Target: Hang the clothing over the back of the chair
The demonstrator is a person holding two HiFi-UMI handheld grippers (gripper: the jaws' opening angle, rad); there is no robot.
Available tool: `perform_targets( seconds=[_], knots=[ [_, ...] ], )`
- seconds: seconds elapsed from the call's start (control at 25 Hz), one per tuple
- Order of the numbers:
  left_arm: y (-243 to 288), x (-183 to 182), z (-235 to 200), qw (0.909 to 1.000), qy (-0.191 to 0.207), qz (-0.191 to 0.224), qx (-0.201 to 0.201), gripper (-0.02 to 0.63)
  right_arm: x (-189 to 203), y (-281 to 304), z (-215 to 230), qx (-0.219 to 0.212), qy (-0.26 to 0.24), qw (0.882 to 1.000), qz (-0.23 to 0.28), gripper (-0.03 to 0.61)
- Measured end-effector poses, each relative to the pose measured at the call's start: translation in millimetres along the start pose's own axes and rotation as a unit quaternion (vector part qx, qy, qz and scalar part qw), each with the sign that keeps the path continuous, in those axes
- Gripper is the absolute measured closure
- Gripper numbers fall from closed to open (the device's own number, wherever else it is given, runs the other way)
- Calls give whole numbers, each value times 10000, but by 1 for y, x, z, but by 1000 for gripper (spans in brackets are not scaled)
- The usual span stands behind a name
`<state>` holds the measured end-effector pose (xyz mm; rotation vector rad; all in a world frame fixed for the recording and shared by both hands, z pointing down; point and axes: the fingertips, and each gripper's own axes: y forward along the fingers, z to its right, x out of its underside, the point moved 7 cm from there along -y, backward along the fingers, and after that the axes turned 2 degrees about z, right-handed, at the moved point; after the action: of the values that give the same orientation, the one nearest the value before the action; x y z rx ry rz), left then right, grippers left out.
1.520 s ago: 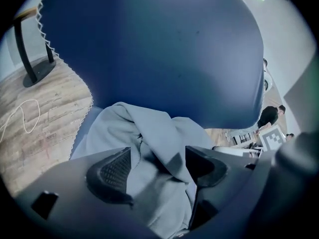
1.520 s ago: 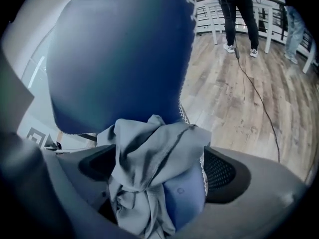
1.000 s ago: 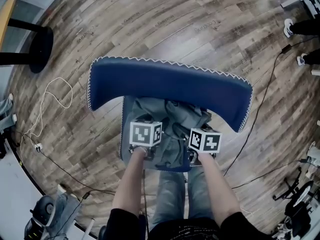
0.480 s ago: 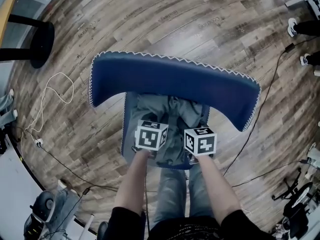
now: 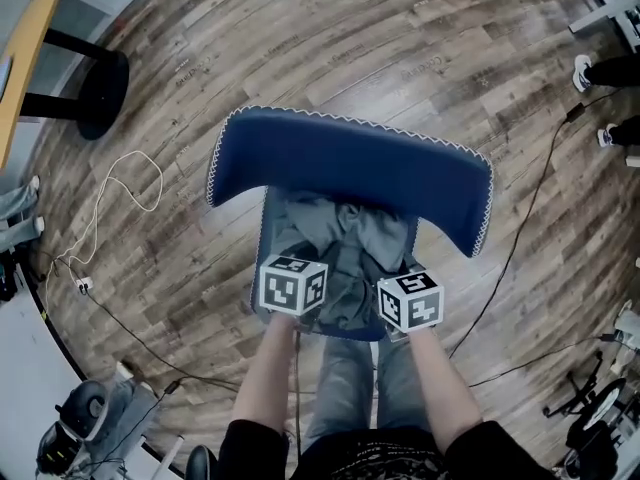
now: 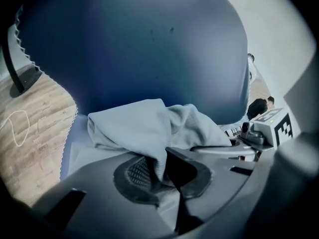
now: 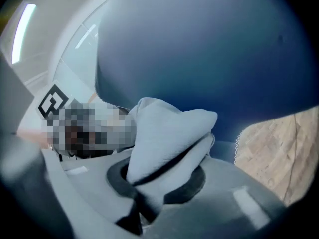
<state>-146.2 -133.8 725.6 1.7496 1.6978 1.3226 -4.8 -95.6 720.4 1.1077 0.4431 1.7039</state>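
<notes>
A blue chair with white zigzag stitching stands below me, its curved backrest [image 5: 350,163] on the far side. Grey clothing [image 5: 345,243] lies bunched on the seat [image 5: 268,268]. My left gripper [image 6: 162,176] has just been closing and is now shut on a fold of the clothing [image 6: 144,126], which rises in front of the backrest [image 6: 139,44]. My right gripper [image 7: 149,193] has also just been closing and pinches another fold of the clothing [image 7: 169,133]. In the head view the marker cubes [image 5: 292,286] [image 5: 410,300] hide the jaws at the seat's near edge.
Wooden plank floor all round. A white cable [image 5: 110,198] loops on the left and a black cable [image 5: 520,218] runs on the right. A black round table base [image 5: 100,93] stands at the far left. Someone's shoes [image 5: 585,68] show at the right edge, equipment [image 5: 75,433] at the lower left.
Both grippers have closed on the clothing and risen with it. The cloth now stands bunched up off the seat. The right gripper has rolled.
</notes>
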Motion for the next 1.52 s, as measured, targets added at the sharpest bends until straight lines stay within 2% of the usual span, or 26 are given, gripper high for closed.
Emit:
perform_targets(
  seconds=[0.08, 0.28, 0.4, 0.48, 0.64, 0.96, 1.12, 1.32, 1.52],
  knots=[
    [-17, 0, 9, 9999, 5, 86, 64, 558, -4, -17, -12, -224, -309, 9993, 42, 517],
    [-65, 7, 36, 9988, 407, 220, -132, 558, -9, -55, -47, -585, -1136, 9918, 11, 515],
    [-96, 10, 53, 9978, 517, 379, -176, 558, -15, -80, -69, -858, -1455, 9854, -205, 515],
    [-115, 14, 67, 9976, 543, 427, -30, 558, -22, -101, -81, -954, -1640, 9812, -361, 515],
    [-148, 9, 95, 9965, 647, 511, 149, 558, -36, -142, -107, -835, -2296, 9692, -326, 515],
    [-216, -36, 138, 9830, 1544, 955, 284, 558, -89, -206, -156, -618, -3355, 9400, 9, 515],
    [-238, -49, 155, 9769, 1812, 1075, 346, 558, -109, -230, -172, -612, -3497, 9347, -184, 515],
    [-264, -78, 170, 9676, 2005, 1421, 581, 558, -139, -257, -190, -321, -3752, 9261, 228, 515],
    [-294, -107, 184, 9544, 2396, 1672, 619, 561, -165, -278, -208, -103, -3886, 9198, 527, 512]
  ],
)
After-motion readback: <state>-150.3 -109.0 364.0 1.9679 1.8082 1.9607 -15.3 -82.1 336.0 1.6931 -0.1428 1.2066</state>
